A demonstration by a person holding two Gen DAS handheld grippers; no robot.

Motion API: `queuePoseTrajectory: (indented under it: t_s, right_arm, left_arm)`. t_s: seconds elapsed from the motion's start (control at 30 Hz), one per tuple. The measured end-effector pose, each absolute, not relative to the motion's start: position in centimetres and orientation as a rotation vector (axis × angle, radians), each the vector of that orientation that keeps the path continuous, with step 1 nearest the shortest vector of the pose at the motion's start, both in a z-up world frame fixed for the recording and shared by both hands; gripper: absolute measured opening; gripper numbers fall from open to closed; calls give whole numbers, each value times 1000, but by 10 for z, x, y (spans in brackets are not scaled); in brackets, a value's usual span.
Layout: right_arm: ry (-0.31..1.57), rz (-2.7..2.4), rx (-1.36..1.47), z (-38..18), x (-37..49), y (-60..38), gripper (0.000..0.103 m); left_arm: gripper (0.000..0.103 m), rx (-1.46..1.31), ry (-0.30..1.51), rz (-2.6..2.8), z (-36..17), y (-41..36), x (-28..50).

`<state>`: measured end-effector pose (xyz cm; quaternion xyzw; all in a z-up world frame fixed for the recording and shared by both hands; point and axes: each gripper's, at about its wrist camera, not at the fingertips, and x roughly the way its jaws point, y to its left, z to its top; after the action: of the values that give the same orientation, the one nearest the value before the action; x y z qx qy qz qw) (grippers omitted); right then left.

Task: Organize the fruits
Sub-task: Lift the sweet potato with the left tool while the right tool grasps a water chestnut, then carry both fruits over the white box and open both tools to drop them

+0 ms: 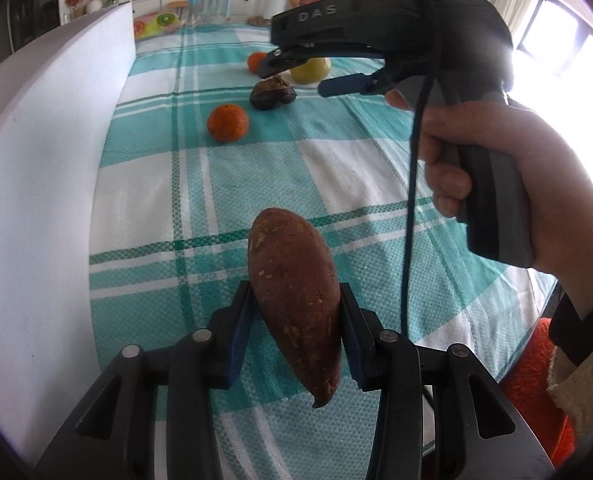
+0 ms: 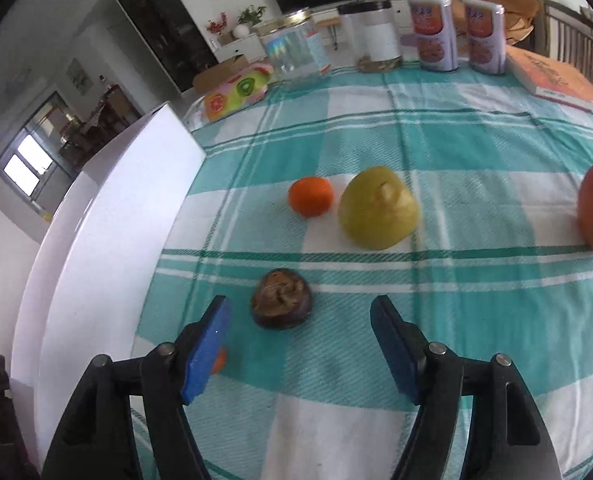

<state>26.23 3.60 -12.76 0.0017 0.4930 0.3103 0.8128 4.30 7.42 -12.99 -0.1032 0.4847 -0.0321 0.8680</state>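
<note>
Left tongs [image 1: 296, 320] clamped on a sweet potato [image 1: 294, 300], rough reddish-brown skin, tapered spindle shape, lifted clear of the surface [image 1: 256, 168] with its teal-white checked woven cloth. Right tongs [image 2: 300, 344] spread wide, holding nothing, blue flat pads, hovering just over a dark wrinkled round fruit [image 2: 282, 304]. Beyond it a smooth small tangerine [image 2: 310, 196] beside a yellow conical pear-like fruit [image 2: 378, 214]. Second tangerine [image 1: 228, 123] nearer the white glossy box wall [image 1: 48, 184]. Clear glass jar [image 2: 292, 52] at the far edge.
</note>
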Motion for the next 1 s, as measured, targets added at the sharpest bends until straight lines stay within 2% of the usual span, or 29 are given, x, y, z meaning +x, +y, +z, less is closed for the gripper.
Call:
queuePoseTrajectory:
  t_s: [0.1,0.13,0.17,0.23,0.57,0.73,1.0]
  right_arm:
    - [1044,622,-55,-142,266,55,66]
    - [1042,607,-78,-142,266,58,52]
    - [1047,607,-65,-143,265,56,43]
    - [1048,610,-14,-139,261,44,38]
    - [1077,556,250,-124,232,-68,38]
    - [1071,537,69,-141,207,-71,39]
    - [994,515,43,-145,188,-71,38]
  left_arm:
    - [42,-219,1008,-64,-126,75,40]
    - [42,-220,1002,-62,-124,77,38]
    - [42,-221,997,-62,-122,78,36]
    - [42,-222,988,-67,-119,77,32]
    - [42,-311,951,-166,-98,68,23]
    - [42,-311,916,-170,-81,69,12]
    - [42,-312,884,-162,-64,77,1]
